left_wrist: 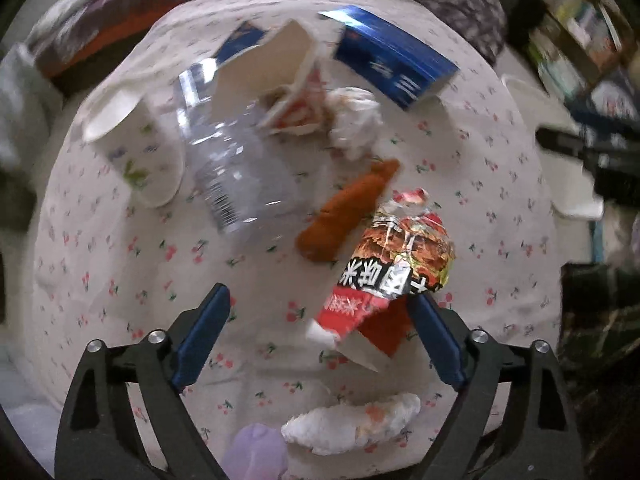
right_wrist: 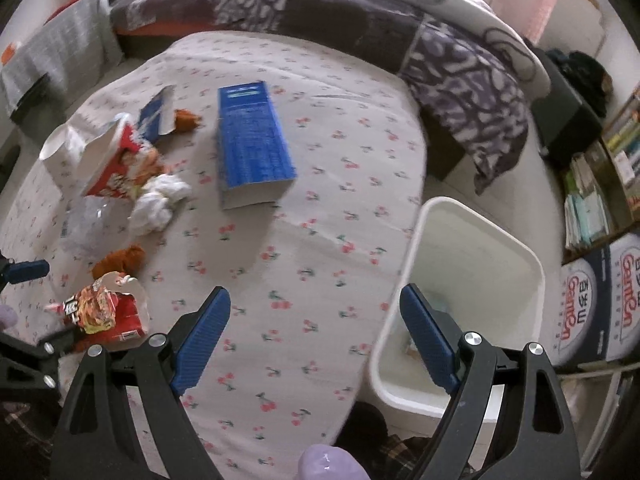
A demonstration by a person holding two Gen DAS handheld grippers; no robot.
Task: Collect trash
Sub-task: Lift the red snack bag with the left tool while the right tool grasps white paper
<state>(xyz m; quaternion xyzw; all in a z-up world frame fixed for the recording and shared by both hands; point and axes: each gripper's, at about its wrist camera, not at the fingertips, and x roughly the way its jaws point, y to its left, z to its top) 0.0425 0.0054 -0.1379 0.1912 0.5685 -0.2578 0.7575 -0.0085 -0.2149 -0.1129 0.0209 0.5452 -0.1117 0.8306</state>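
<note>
Trash lies on a cherry-print bed sheet (left_wrist: 100,264). My left gripper (left_wrist: 320,300) is open, low over the sheet; a red crumpled snack wrapper (left_wrist: 396,268) lies against its right finger (left_wrist: 436,340). Beyond it are an orange scrap (left_wrist: 344,212), a clear plastic bottle (left_wrist: 240,172), a paper cup (left_wrist: 136,148), a crumpled tissue (left_wrist: 354,120), a torn red-and-white carton (left_wrist: 288,84) and a blue box (left_wrist: 396,64). My right gripper (right_wrist: 316,312) is open and empty over the sheet's near right part. A white trash bin (right_wrist: 460,292) stands beside the bed, behind its right finger.
A white crumpled scrap (left_wrist: 352,424) lies near my left gripper's base. A patterned quilt (right_wrist: 360,12) is heaped at the bed's far side. A bookshelf (right_wrist: 600,184) and printed boxes (right_wrist: 592,304) stand right of the bin.
</note>
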